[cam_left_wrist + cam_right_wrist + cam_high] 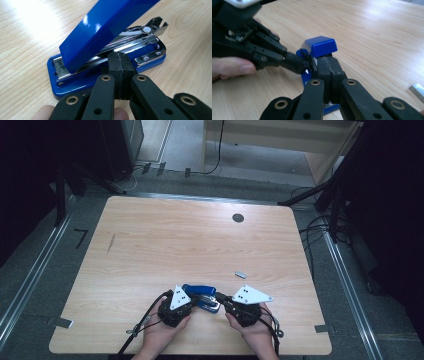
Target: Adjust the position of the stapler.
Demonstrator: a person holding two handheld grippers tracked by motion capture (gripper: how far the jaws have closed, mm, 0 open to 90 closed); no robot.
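A glossy blue metal stapler lies on the pale wood-grain tabletop, near its front edge, between the person's two hands. Its blue top cover is swung up at an angle, leaving the chrome staple channel bare above the flat blue base.

The left hand-held gripper has its black jaws clenched flat together with nothing between them; their tips rest against the side of the stapler, at the edge of the chrome channel just above the base. In the high view this left hand-held gripper sits at the stapler's left end, a grey three-cornered plate on top.

The right hand-held gripper is likewise clenched, pads pressed on each other, its tips up against the stapler's end just below the raised blue cover. Whether it presses on the stapler or only touches it, I cannot tell. The left gripper's jaw tips meet the stapler at nearly the same spot from the other side.

A small grey metal strip of staples lies on the tabletop well apart from the stapler, beyond the right hand.
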